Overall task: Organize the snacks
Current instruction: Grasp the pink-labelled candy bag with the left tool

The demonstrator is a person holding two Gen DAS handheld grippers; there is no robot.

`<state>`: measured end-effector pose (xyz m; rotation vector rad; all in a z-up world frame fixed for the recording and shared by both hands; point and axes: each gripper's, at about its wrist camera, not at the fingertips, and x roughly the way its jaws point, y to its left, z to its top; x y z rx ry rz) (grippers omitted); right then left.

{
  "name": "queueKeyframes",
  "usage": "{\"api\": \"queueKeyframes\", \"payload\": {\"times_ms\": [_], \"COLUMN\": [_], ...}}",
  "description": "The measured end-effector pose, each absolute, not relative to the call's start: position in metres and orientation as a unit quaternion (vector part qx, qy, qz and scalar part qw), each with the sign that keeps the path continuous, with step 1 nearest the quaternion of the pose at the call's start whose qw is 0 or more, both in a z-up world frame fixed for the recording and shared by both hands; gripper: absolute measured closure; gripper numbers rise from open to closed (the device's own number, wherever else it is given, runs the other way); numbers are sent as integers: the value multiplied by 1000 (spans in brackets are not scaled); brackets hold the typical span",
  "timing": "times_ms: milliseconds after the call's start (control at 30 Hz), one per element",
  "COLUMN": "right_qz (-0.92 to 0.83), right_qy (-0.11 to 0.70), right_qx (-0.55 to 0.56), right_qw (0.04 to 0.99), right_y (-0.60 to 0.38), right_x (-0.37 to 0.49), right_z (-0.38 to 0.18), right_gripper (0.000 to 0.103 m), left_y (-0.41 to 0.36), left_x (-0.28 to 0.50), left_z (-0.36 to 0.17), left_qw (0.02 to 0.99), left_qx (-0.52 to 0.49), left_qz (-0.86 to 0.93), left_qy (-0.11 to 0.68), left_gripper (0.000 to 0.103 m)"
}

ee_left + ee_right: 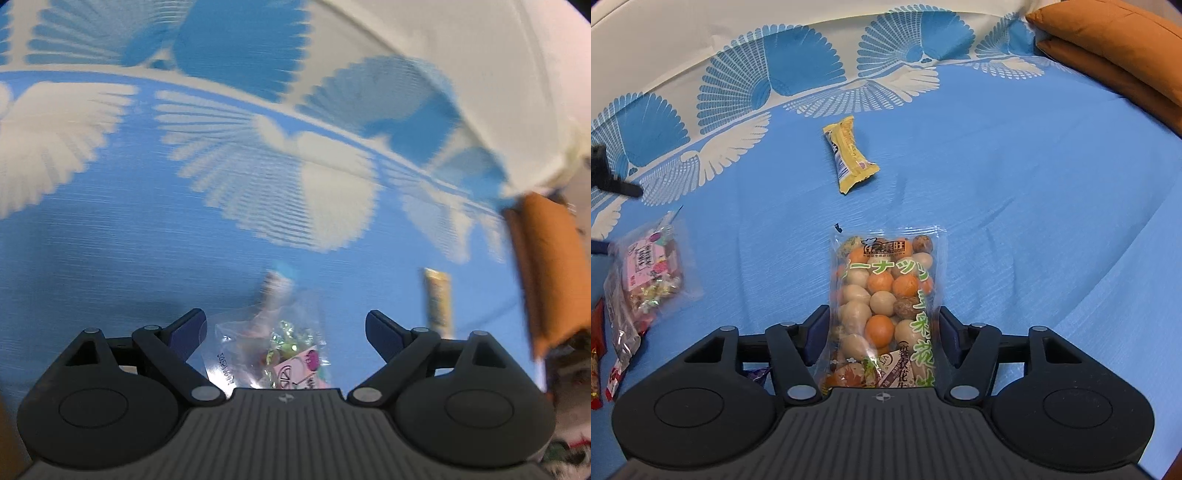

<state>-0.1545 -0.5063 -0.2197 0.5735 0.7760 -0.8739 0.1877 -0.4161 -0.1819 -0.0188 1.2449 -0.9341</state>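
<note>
Blue fan-print bedsheet (997, 221), snacks scattered. Right gripper (882, 332) jaws flank coated-peanut bag (886, 295); grip unclear. Left gripper (284, 332) jaws spread, candy bag (273, 350) between, untouched. Yellow wafer bar (849, 155) lies far, alone. Sorting seems early; most left.

A clear peanut bag (886, 314) of orange, cream and brown coated nuts lies flat on the blue bedsheet. Beyond it lies a yellow wrapped bar (849, 155), tilted. Far left rests a clear candy bag (650, 273) with a pink label.
</note>
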Motion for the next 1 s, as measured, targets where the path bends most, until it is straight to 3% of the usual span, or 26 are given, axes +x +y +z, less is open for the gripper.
{"api": "queueKeyframes", "payload": {"times_ms": [633, 833, 933, 967, 1000], "right_qz": [-395, -394, -390, -389, -388], "right_qy": [352, 343, 338, 337, 336], "right_qx": [261, 270, 281, 282, 283], "right_qw": [807, 809, 809, 810, 810], "right_y": [-504, -505, -506, -507, -507], "right_x": [-161, -164, -168, -169, -171], "right_z": [-221, -220, -220, -220, -220], "right_gripper": [36, 37, 38, 38, 40], "left_y": [-465, -465, -469, -473, -476], "left_x": [62, 51, 38, 35, 30], "left_z": [-226, -241, -246, -246, -246], "left_qw": [564, 541, 521, 522, 528], "left_qx": [30, -32, -26, -17, -10], "left_qz": [-525, -502, -513, -513, -512], "left_qy": [637, 674, 682, 681, 678], "left_gripper": [3, 3, 8, 18, 40]}}
